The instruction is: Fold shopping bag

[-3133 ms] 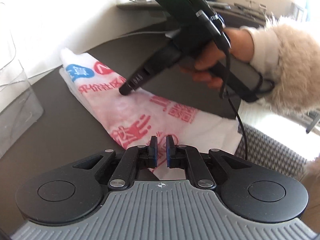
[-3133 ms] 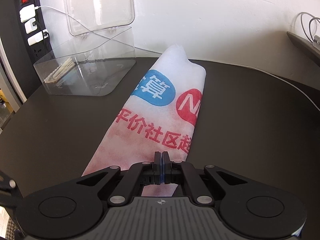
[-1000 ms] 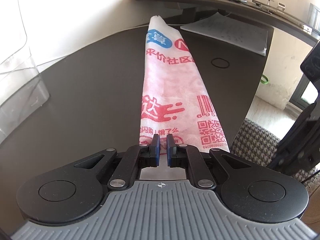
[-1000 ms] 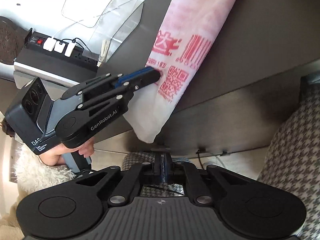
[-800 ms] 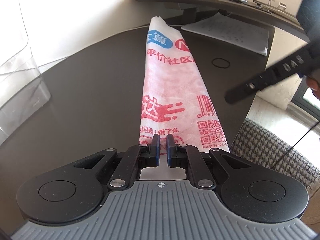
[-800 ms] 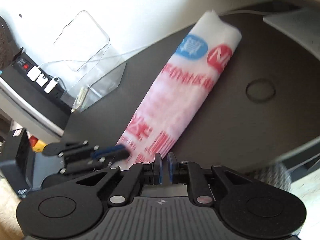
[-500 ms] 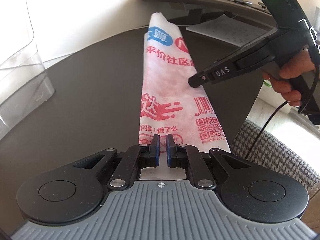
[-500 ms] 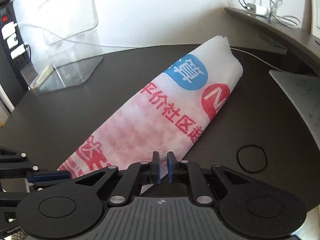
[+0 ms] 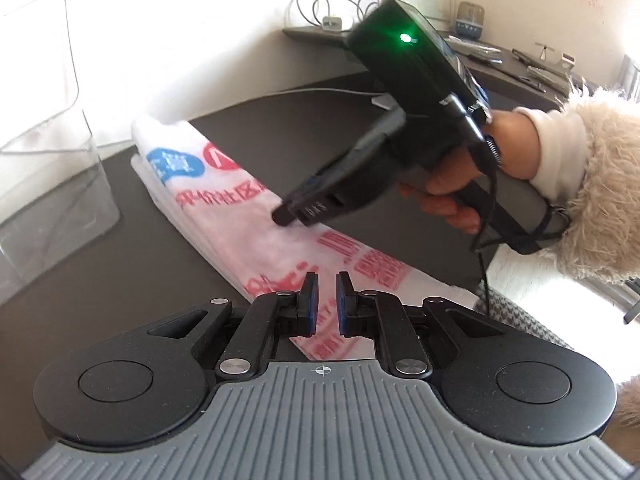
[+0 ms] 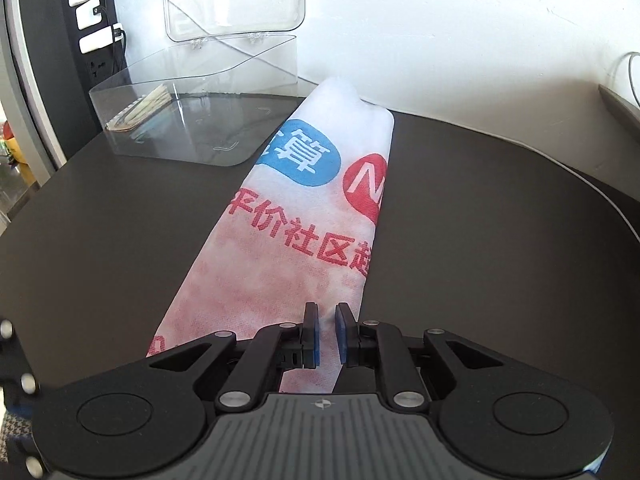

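On the dark worktop (image 10: 500, 240) my shopping bag (image 10: 288, 240) lies as a long strip running away from me; right tongs (image 10: 327, 334) hover mid-strip, left tongs (image 9: 327, 304) nearer its close end, both slightly parted, holding nothing.

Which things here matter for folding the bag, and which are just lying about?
For the job:
shopping bag, in a long strip on the table
left gripper
right gripper, over the strip's middle

Lying about:
clear plastic box
power strip
cables
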The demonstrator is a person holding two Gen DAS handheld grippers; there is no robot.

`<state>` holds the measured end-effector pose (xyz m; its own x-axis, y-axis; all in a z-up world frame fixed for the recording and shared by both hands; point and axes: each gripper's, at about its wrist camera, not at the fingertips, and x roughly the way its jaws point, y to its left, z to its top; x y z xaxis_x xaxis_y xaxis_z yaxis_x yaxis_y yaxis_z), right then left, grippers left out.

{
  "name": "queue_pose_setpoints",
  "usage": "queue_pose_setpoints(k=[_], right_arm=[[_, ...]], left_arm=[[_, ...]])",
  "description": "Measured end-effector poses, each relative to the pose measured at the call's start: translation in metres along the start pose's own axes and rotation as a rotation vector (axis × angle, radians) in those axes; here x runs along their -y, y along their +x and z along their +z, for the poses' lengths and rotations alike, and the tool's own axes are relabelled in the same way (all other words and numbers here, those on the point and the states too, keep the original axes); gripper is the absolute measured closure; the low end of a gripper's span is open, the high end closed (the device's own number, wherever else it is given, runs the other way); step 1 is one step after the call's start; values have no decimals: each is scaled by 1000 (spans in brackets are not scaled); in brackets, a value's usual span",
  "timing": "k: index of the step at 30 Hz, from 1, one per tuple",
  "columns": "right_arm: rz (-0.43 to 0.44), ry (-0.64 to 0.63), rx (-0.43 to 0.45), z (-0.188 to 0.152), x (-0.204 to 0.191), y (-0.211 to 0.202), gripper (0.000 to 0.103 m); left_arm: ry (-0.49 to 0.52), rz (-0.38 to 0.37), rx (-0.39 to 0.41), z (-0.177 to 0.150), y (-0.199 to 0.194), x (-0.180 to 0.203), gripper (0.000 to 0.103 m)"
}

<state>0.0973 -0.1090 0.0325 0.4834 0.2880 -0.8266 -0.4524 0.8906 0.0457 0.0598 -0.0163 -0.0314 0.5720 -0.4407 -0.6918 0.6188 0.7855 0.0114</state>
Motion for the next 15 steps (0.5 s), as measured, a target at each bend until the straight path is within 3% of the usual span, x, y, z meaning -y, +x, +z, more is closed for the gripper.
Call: queue_pose_setpoints(k=[6,8,12,15], right_arm=[[92,108,-14,-5,25,-5,88],[103,138,-17,-7,29,-7,88],[127,256,20,-22,29,-30,74],[175,413,-11,-58,30,-59,67]], left_arm=[[96,-28,-84,8,48,-11,98],[87,-28,-95,5,54,-11,99],[114,-1,-94,2,60,-5,99],[113,8,-73,-2,63,-3,101]])
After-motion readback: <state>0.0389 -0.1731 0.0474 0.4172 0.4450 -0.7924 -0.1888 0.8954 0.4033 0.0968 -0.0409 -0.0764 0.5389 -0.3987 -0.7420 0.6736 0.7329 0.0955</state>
